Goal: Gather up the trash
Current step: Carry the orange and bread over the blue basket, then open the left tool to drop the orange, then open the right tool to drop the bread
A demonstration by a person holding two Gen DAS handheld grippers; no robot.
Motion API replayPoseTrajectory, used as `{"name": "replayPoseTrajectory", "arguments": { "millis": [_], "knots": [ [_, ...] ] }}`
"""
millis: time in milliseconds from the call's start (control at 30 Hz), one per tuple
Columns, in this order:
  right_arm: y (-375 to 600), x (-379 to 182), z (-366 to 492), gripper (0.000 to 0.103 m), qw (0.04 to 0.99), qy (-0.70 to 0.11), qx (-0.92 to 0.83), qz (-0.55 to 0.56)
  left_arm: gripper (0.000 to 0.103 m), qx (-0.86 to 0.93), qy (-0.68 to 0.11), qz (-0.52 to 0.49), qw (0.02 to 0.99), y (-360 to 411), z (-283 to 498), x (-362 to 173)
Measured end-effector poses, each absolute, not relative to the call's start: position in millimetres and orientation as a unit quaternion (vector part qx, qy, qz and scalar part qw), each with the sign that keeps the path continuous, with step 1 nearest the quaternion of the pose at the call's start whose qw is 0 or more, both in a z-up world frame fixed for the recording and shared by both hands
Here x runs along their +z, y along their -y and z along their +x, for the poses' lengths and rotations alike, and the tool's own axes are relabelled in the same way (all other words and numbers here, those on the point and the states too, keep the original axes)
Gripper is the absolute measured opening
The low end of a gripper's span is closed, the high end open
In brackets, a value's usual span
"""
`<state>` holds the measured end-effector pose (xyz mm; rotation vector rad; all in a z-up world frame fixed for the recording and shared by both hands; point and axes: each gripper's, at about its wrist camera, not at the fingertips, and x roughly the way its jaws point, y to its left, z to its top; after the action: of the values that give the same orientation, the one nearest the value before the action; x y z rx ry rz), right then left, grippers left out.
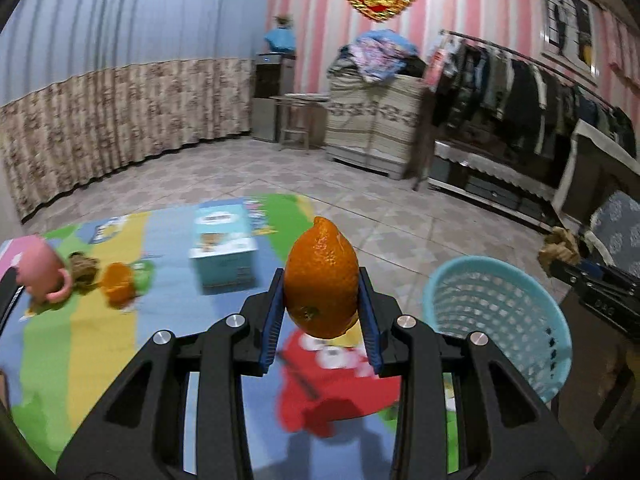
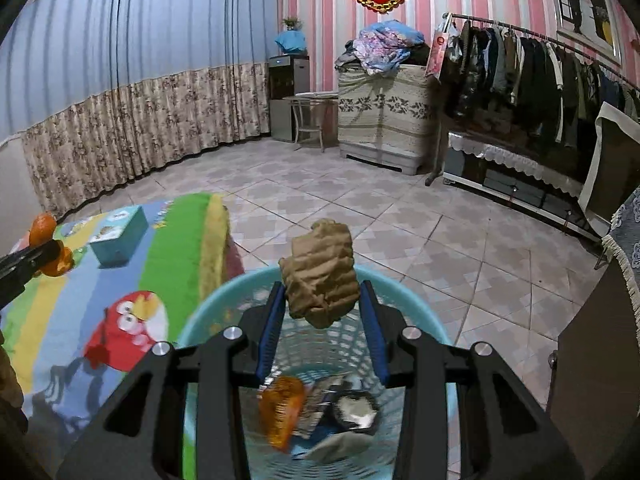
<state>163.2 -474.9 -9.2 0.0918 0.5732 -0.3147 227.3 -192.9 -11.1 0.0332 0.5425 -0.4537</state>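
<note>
left gripper [image 1: 322, 312] clamps orange peel [image 1: 321, 278], right gripper [image 2: 322, 320] — brown paper [image 2: 320, 274]

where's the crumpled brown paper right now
In the right wrist view the crumpled brown paper sits pinched between the right gripper fingers, directly above the blue basket.

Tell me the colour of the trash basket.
Light blue basket, clearest in the left wrist view.

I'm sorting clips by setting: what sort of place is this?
Most likely a room in a home: a loaded clothes rack along a pink striped wall, long curtains, and a cartoon mat on the tiled floor.
</note>
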Motion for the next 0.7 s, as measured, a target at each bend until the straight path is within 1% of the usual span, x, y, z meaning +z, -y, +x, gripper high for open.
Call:
{"name": "replayPoseTrajectory", "arguments": {
  "millis": [300,467,600,667,700],
  "knots": [
    [503,-17,151,0.038,0.945,-0.272,-0.167,0.066,0.033,-0.288,-0.271,0.045,0.917,282,211,-28],
    [514,-21,152,0.038,0.943,-0.275,-0.172,0.069,0.034,-0.31,-0.276,0.061,0.908,320,210,-36],
    [520,-23,149,0.038,0.942,-0.275,-0.175,0.082,0.043,-0.321,-0.278,0.073,0.903,335,211,-39],
    [523,-24,148,0.038,0.942,-0.274,-0.175,0.089,0.053,-0.319,-0.278,0.075,0.903,337,211,-39],
    [524,-24,148,0.038,0.941,-0.274,-0.175,0.091,0.056,-0.315,-0.278,0.075,0.904,338,211,-38]
  ]
}}
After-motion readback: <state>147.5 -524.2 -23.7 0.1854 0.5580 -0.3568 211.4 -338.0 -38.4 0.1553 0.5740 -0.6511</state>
